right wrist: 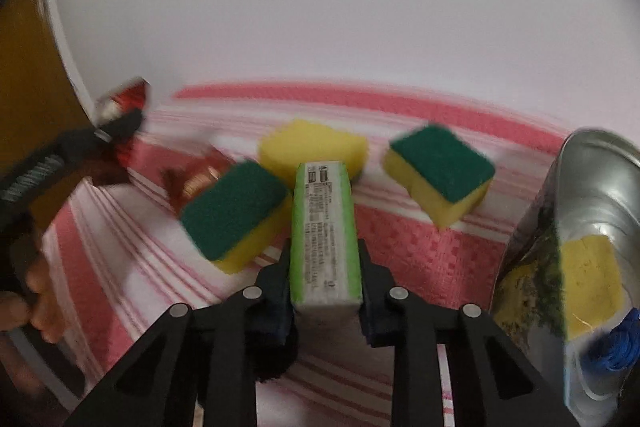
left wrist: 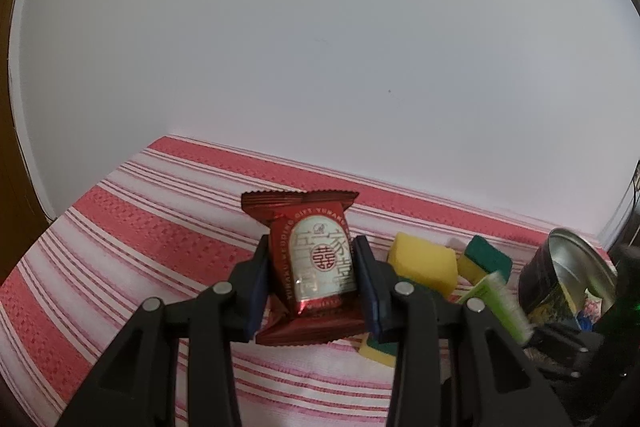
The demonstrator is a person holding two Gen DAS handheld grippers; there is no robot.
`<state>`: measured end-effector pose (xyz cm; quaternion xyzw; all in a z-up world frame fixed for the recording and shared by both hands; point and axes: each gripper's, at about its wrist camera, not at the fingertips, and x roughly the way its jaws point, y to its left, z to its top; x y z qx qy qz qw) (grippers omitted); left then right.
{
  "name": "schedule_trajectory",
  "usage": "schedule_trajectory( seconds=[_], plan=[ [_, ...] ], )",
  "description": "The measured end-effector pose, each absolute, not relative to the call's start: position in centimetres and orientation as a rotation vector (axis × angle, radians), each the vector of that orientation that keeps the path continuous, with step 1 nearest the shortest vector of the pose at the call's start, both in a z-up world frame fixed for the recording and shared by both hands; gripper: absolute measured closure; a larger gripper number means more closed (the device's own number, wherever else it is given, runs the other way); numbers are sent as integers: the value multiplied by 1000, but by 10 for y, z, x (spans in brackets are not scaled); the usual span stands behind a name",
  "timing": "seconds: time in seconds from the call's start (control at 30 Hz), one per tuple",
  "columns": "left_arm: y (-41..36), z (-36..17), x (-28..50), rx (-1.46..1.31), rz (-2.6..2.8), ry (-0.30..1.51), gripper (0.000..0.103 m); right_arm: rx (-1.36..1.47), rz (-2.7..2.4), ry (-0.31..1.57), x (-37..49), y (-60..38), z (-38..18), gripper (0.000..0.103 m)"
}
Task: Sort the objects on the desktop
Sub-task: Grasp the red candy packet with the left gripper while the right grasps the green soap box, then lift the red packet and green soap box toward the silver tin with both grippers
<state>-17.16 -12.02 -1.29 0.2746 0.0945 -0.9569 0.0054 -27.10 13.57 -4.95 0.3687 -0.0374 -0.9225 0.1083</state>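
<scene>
We have both hands loaded, so the sorting looks to be underway, not finished. Our left gripper (left wrist: 314, 277) is clenched on a red snack packet (left wrist: 310, 263), held upright above the striped cloth (left wrist: 140, 227). Our right gripper (right wrist: 325, 283) is clamped on a green-edged box (right wrist: 325, 231), its pads pressing both long sides. On the cloth ahead lie three sponges, unsorted: a yellow sponge (right wrist: 312, 147) just behind the box, a green-topped sponge (right wrist: 236, 211) to its left, and another green-topped sponge (right wrist: 440, 173) to the right. A second wrapped sweet (right wrist: 196, 181) lies beside them. The metal tin (right wrist: 592, 227) at the right already holds something yellow and something blue, which we judge to be sorted items.
</scene>
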Motion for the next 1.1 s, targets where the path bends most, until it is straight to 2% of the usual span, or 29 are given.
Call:
schedule_trajectory(
  seconds=[0.4, 0.7, 1.1],
  plan=[
    [-114, -14, -161, 825, -2988, 201, 65, 594, -2907, -72, -193, 119, -8, 75],
    [-108, -14, -150, 779, -2974, 191, 65, 553, -3001, -137, -180, 135, -8, 75],
    [-92, -18, -130, 788, -3004, 176, 65, 469, -3062, -50, -166, 130, -4, 75]
  ],
)
